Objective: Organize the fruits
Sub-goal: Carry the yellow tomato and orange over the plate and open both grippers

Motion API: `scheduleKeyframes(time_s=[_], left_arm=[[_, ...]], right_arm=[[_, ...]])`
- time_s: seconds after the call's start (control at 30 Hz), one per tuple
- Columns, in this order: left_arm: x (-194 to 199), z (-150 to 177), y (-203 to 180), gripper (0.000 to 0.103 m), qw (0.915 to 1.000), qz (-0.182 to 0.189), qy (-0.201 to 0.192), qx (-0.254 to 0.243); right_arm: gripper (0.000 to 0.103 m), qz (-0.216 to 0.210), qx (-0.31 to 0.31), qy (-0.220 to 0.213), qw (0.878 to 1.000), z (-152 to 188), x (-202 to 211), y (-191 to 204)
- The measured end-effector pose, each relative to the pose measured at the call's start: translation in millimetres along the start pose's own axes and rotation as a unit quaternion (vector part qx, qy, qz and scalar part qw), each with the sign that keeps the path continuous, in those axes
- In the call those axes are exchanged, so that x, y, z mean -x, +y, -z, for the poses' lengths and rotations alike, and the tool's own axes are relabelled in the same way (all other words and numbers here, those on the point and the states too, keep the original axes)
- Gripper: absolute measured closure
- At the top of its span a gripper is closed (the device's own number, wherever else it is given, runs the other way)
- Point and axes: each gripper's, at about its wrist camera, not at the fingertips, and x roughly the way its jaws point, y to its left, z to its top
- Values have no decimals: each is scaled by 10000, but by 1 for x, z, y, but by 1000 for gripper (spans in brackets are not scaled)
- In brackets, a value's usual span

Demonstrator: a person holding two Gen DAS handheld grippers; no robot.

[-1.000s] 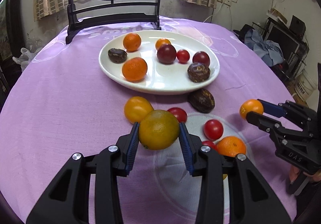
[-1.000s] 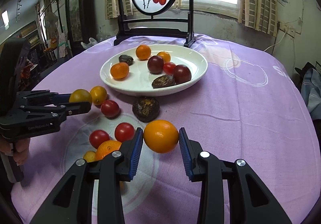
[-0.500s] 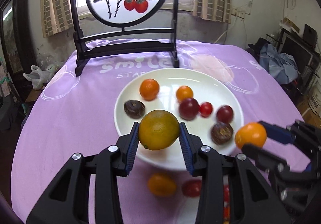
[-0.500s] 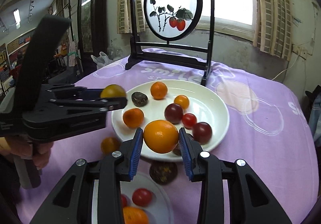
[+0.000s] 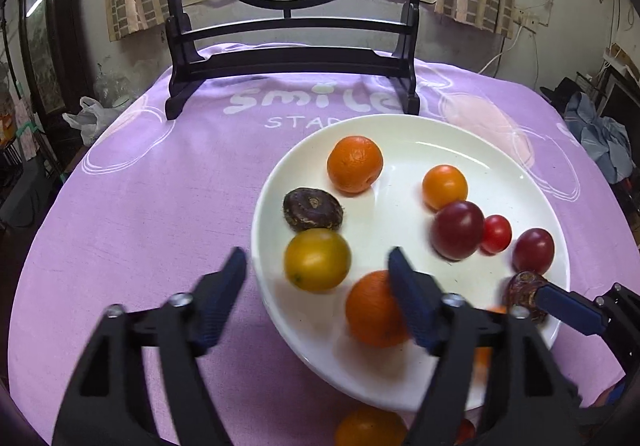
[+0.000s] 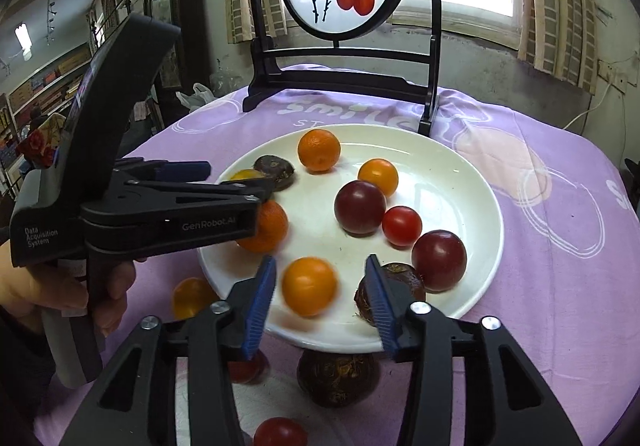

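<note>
The white plate (image 5: 400, 150) (image 6: 460, 182) holds several oranges, tomatoes and dark fruits. My left gripper (image 5: 316, 286) (image 6: 240, 178) hangs over the plate's left rim with its jaws opening. A yellow-orange fruit (image 5: 317, 260) lies loose between them, touching neither pad. My right gripper (image 6: 320, 298) is over the plate's near rim, jaws opening as well. A blurred orange (image 6: 309, 286) sits free between its blue pads. One of the right gripper's fingers (image 5: 568, 308) shows at the plate's right edge, next to a dark passion fruit (image 5: 524, 294).
A round painted screen on a dark wooden stand (image 5: 288, 58) (image 6: 344, 82) stands behind the plate on the purple cloth. Loose fruit lies in front of the plate: an orange (image 6: 190, 296), a passion fruit (image 6: 338, 378) and tomatoes (image 6: 280, 432). A hand (image 6: 60, 286) holds the left gripper.
Both grippers carried their fruit forward from the cloth to above the plate. Both then opened and let go: the yellow-orange fruit and the orange are now loose on the plate.
</note>
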Motion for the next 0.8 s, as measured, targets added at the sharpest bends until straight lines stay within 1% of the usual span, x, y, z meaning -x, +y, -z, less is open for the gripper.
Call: scheduleKeyframes(time_s=[0.07, 0.27, 0.33, 0.5, 0.63, 0.8], left_arm=[[4, 0, 1, 29, 10000, 76, -27, 37], [23, 9, 7, 28, 9997, 134, -89, 164], [29, 15, 12, 26, 9995, 152, -73, 263], [44, 33, 19, 25, 9990, 167, -39, 408], [52, 49, 22, 22, 9989, 163, 4, 431], [58, 66, 24, 22, 9985, 210, 77, 492]], right_arm=[[50, 24, 6, -42, 10000, 0, 4, 0], [50, 33, 32, -150, 9999, 5, 23, -3], [50, 34, -9, -156, 9999, 7, 28, -6], [50, 49, 1, -130, 9999, 15, 40, -7], [50, 52, 113, -27, 9999, 29, 49, -2], [50, 65, 170, 11, 9998, 49, 66, 1]])
